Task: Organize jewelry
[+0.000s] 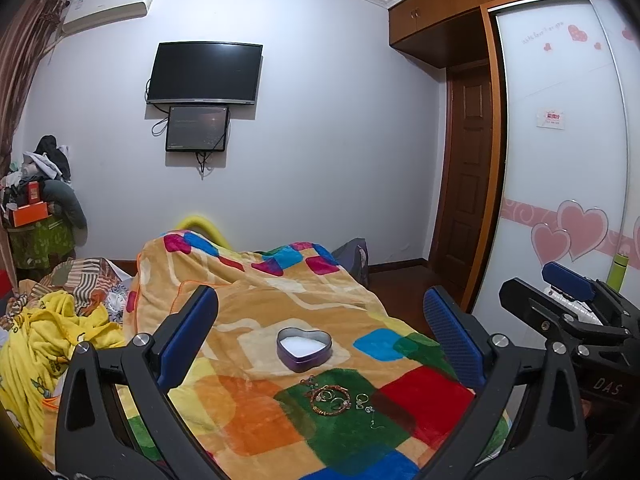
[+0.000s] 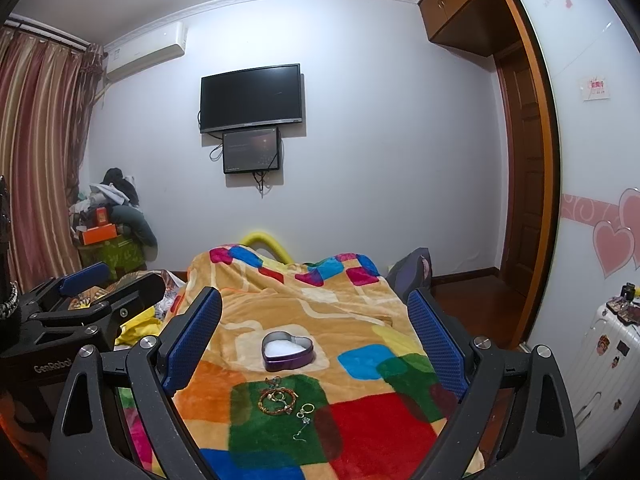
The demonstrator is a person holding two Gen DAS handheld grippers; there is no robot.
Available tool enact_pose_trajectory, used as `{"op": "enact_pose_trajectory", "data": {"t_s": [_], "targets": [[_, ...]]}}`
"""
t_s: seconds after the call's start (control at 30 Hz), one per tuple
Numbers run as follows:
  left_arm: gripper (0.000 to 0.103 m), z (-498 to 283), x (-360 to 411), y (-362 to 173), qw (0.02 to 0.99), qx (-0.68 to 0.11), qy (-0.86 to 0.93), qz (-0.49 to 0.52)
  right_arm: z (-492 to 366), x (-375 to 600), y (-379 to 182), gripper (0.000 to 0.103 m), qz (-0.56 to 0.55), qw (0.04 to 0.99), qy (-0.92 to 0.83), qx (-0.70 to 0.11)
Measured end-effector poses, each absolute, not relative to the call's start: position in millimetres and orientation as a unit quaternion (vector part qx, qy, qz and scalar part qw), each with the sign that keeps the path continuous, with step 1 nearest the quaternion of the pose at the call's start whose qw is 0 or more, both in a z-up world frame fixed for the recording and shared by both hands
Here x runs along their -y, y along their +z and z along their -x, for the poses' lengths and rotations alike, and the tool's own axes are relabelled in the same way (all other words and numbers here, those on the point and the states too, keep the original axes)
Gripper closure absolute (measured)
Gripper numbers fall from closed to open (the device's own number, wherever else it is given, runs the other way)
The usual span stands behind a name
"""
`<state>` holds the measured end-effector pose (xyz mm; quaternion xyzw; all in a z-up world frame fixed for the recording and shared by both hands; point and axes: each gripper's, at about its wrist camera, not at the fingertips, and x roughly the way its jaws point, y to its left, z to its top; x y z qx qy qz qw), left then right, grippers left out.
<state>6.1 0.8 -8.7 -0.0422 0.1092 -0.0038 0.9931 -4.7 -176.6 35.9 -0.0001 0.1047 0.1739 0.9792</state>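
A purple heart-shaped tin (image 1: 304, 348) with a white inside stands open on the colourful blanket (image 1: 248, 396); it also shows in the right wrist view (image 2: 287, 351). Just in front of it, on a green patch, lies a small pile of jewelry (image 1: 330, 396): a brown beaded bracelet (image 2: 277, 399), silver rings (image 2: 306, 409) and an earring (image 2: 301, 432). My left gripper (image 1: 320, 332) is open and empty, held above the blanket short of the tin. My right gripper (image 2: 314, 330) is open and empty too, beside the left one.
The blanket covers a bed with a yellow blanket (image 1: 44, 340) heaped at the left. A wardrobe with heart stickers (image 1: 568, 184) stands at the right, with a white suitcase (image 2: 604, 352) by it. A TV (image 1: 204, 74) hangs on the far wall.
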Motion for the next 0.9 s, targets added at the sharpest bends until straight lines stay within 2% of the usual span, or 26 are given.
{"op": "enact_pose_trajectory", "data": {"t_s": [0.9], "targets": [[0.0,-2.9,2.3,-4.6,0.994,-0.105,-0.004,0.038,7.3,175.6,34.6,0.01,0.001,0.979,0.175,-0.107]]}}
